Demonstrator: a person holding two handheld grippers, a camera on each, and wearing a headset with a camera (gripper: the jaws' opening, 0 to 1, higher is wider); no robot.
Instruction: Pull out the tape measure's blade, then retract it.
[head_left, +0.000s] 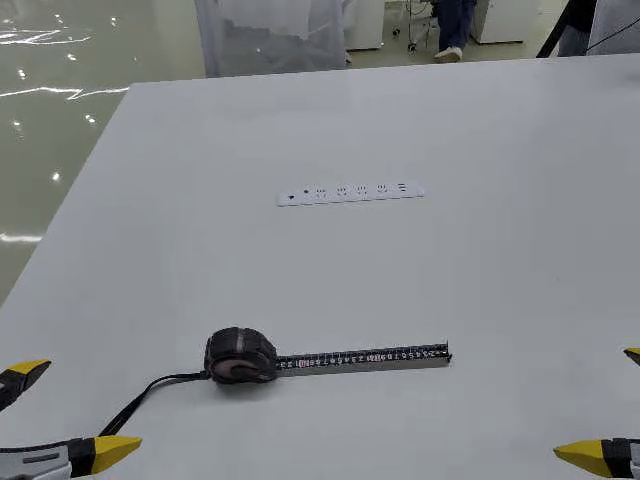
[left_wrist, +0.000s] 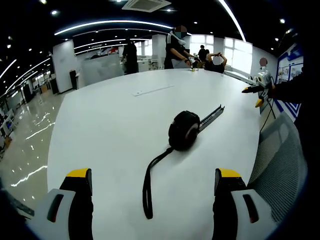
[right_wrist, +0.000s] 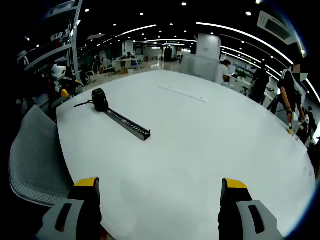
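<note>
A big open hall with a glossy pale floor (head_left: 60, 110) and strip ceiling lights (left_wrist: 115, 22). A wide white table (head_left: 450, 270) spans most of the head view, with a white power strip (head_left: 350, 191) at centre frame. The black tape measure (head_left: 240, 355) lies lower centre, its blade (head_left: 365, 358) drawn out rightward and its strap (head_left: 140, 398) trailing lower left. The left gripper (head_left: 72, 408), bottom left, and right gripper (head_left: 603, 404), bottom right, have their jaws spread wide, holding nothing
</note>
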